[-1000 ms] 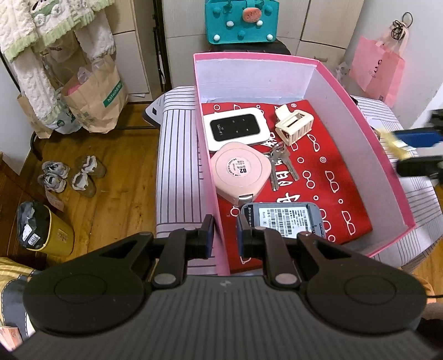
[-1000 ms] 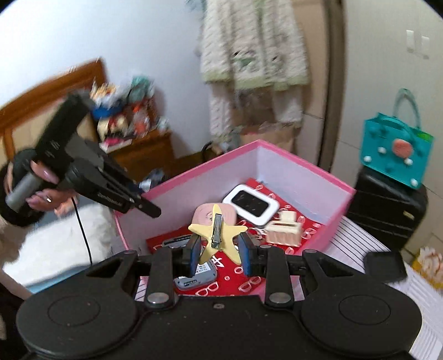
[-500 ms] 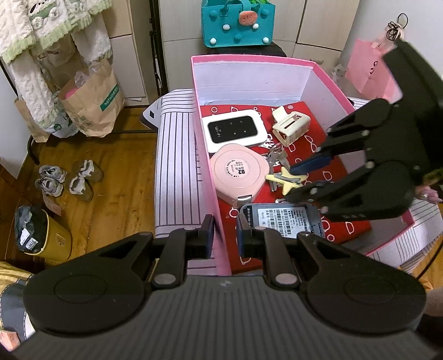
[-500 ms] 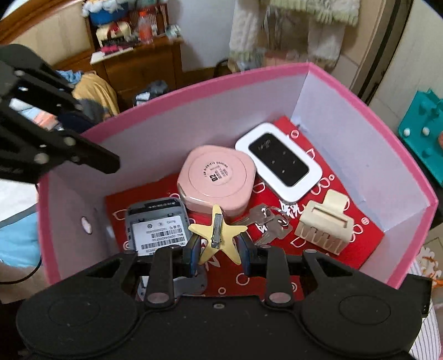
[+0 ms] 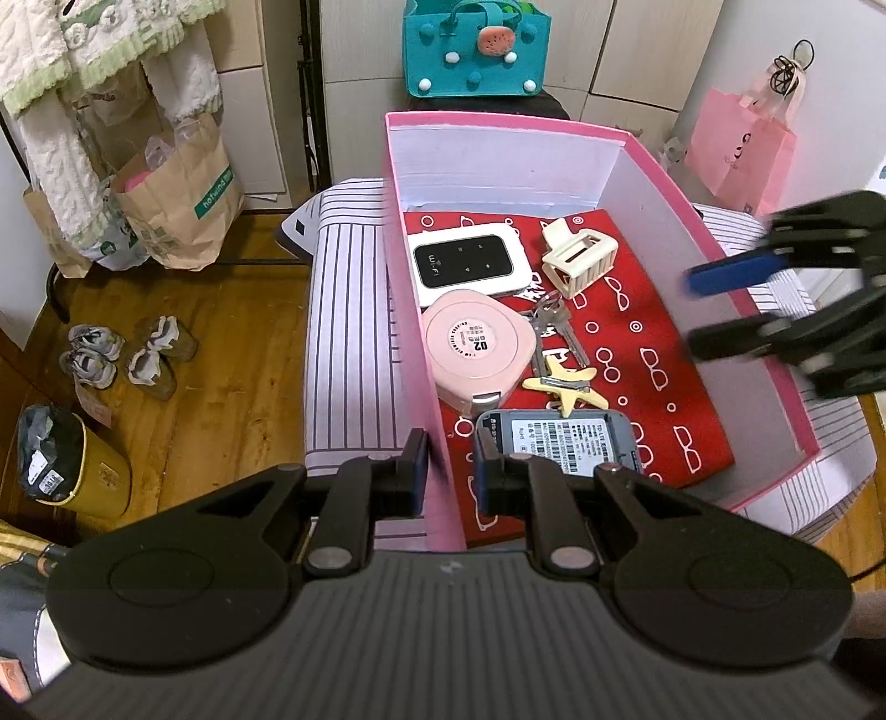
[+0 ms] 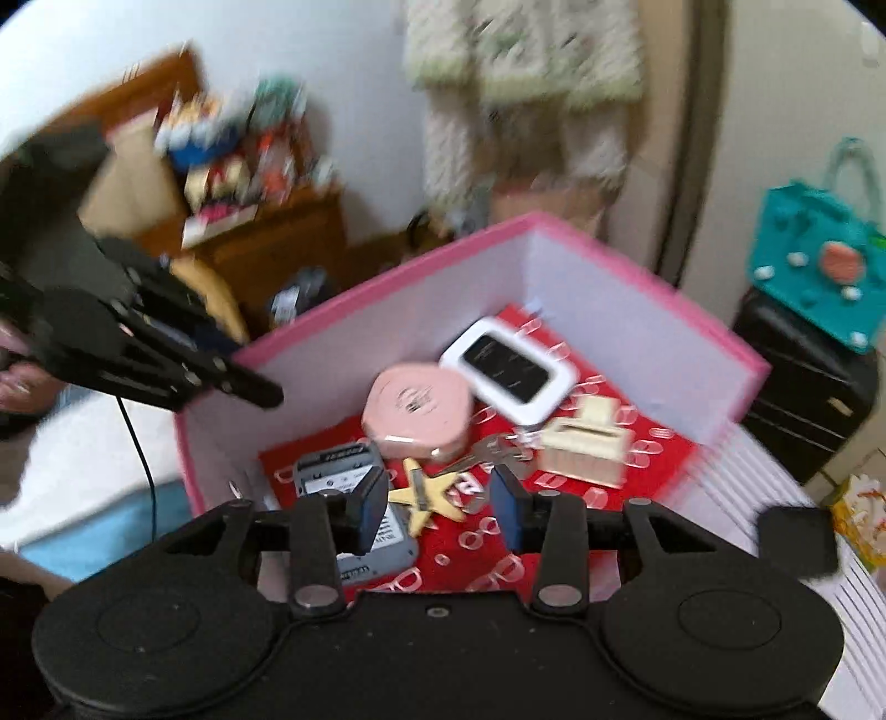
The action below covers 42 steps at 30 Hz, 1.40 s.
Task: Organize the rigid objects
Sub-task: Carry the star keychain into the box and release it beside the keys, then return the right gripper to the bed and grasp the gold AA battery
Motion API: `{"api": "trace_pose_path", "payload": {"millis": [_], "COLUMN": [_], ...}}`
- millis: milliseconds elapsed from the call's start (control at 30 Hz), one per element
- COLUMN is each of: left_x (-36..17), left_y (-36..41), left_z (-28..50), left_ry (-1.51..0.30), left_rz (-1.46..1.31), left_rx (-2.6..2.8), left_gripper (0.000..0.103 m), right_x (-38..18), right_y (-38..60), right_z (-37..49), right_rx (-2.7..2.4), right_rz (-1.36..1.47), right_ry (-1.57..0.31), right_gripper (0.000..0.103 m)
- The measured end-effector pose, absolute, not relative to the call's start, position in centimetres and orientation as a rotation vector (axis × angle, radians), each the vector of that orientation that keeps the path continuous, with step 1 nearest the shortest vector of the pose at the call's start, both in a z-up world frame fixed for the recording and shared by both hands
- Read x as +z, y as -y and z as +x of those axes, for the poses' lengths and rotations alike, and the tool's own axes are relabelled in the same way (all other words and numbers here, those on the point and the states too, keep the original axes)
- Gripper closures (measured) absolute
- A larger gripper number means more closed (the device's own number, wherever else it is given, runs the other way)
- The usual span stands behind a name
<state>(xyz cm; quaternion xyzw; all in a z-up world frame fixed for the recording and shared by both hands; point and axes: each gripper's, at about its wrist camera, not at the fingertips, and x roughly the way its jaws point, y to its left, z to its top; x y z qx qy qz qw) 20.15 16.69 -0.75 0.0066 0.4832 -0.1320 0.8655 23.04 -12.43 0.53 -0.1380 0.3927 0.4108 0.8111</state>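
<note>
A pink box (image 5: 411, 310) with a red liner holds a white wifi router (image 5: 468, 266), a pink round case (image 5: 479, 346), keys (image 5: 548, 327), a cream hair claw (image 5: 578, 257), a grey device (image 5: 565, 437) and a yellow star clip (image 5: 565, 385). The star clip also shows in the right wrist view (image 6: 426, 494), lying loose on the liner. My left gripper (image 5: 449, 471) is shut on the box's near left wall. My right gripper (image 6: 437, 501) is open and empty above the box's edge; it shows blurred at the right of the left wrist view (image 5: 714, 307).
The box sits on a striped cushion (image 5: 349, 332). A teal bag (image 5: 470, 47) on a black case stands behind it, a pink bag (image 5: 739, 147) at the right. Paper bags (image 5: 177, 188), shoes (image 5: 127, 354) and a yellow bin (image 5: 66, 465) are on the wood floor at the left.
My right gripper carried the star clip down into the box, opened and let it go beside the keys, then pulled back up and to the right. The left gripper kept its hold.
</note>
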Motion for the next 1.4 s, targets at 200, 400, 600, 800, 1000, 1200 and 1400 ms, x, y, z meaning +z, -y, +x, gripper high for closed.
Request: {"api": "trace_pose_path", "payload": {"millis": [200, 400, 600, 800, 1000, 1200, 1400], "left_x": [-0.7, -0.9, -1.0, -0.9, -0.9, -0.9, -0.5], "left_y": [-16.8, -17.0, -17.0, -16.9, -17.1, -17.1, -17.6], "left_z": [20.3, 20.1, 19.7, 19.7, 19.6, 19.7, 19.4], "left_ry": [-1.015, -1.006, -1.0, -1.001, -0.999, -1.002, -0.993], "left_rz": [0.013, 0.001, -0.015, -0.037, -0.045, -0.061, -0.077], "left_rx": [-0.275, -0.272, -0.262, -0.245, -0.241, -0.237, -0.25], "left_gripper": [0.089, 0.089, 0.087, 0.087, 0.087, 0.086, 0.086], "right_x": [1.3, -2.1, -8.1, -9.2, -10.6, -11.2, -11.3], "right_y": [20.2, 26.3, 29.7, 30.4, 29.5, 27.2, 26.1], "right_z": [19.7, 17.1, 14.4, 12.3, 12.9, 13.8, 15.3], "right_rx": [0.735, 0.575, 0.405, 0.277, 0.258, 0.303, 0.293], "right_rz": [-0.167, -0.046, 0.092, 0.106, 0.135, 0.0, -0.026], "right_ry": [-0.702, -0.73, -0.825, -0.796, -0.863, -0.875, -0.852], "right_gripper": [0.056, 0.055, 0.055, 0.055, 0.055, 0.043, 0.043]}}
